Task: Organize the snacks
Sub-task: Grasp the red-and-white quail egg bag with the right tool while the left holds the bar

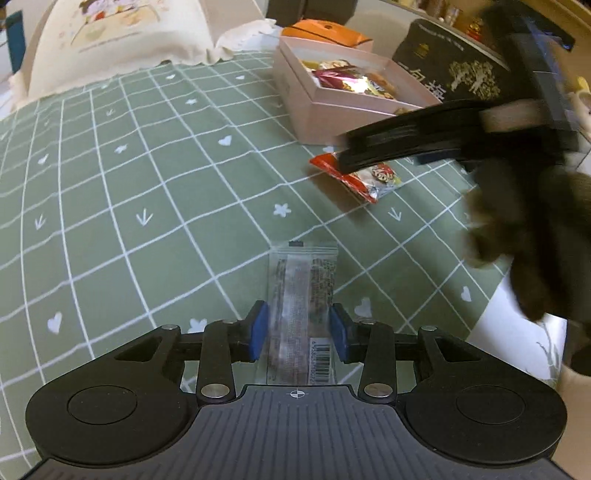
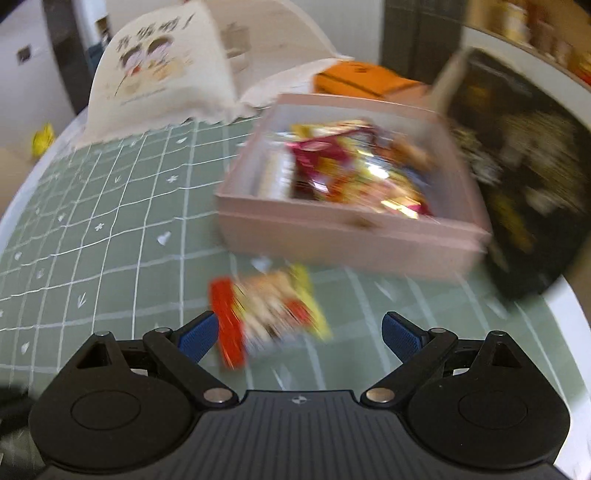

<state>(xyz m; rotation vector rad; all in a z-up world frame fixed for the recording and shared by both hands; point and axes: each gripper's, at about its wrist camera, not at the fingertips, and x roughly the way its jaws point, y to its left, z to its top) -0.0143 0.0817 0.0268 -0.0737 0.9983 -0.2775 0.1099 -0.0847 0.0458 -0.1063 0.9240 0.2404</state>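
Tablecloth [image 1: 147, 206]: a green cloth with a white grid, small hearts and flowers, spread under everything I am working on.

Cushion [image 1: 122, 40]: cream, printed with cartoon figures, standing at the far edge of the cloth.

Black box [image 1: 450, 70]: dark with gold printing, just beyond the pink box on my right side.

Pink box [image 1: 332, 122]: an open, shallow box on the cloth, already holding a heap of bright wrapped snacks [image 1: 354, 79]. In the right wrist view it sits ahead of my right fingers, blurred.

Orange box [image 1: 325, 31]: behind the pink box, partly hidden by it.

Red packet [image 2: 266, 314]: a red and yellow snack packet lying flat on the cloth, near the front wall of the pink box. It lies between my right fingers but closer to the left one, and I cannot tell whether that pad touches it.

Clear packet [image 1: 301, 310]: a long, see-through wrapper with a brown bar inside and a barcode at the near end, lying on the cloth pointing away from me.

My left gripper [image 1: 301, 328]: the blue pads press against both long sides of the clear packet, clamped on it.

My right gripper [image 2: 301, 336]: fingers spread wide, holding nothing, hovering low over the red packet.
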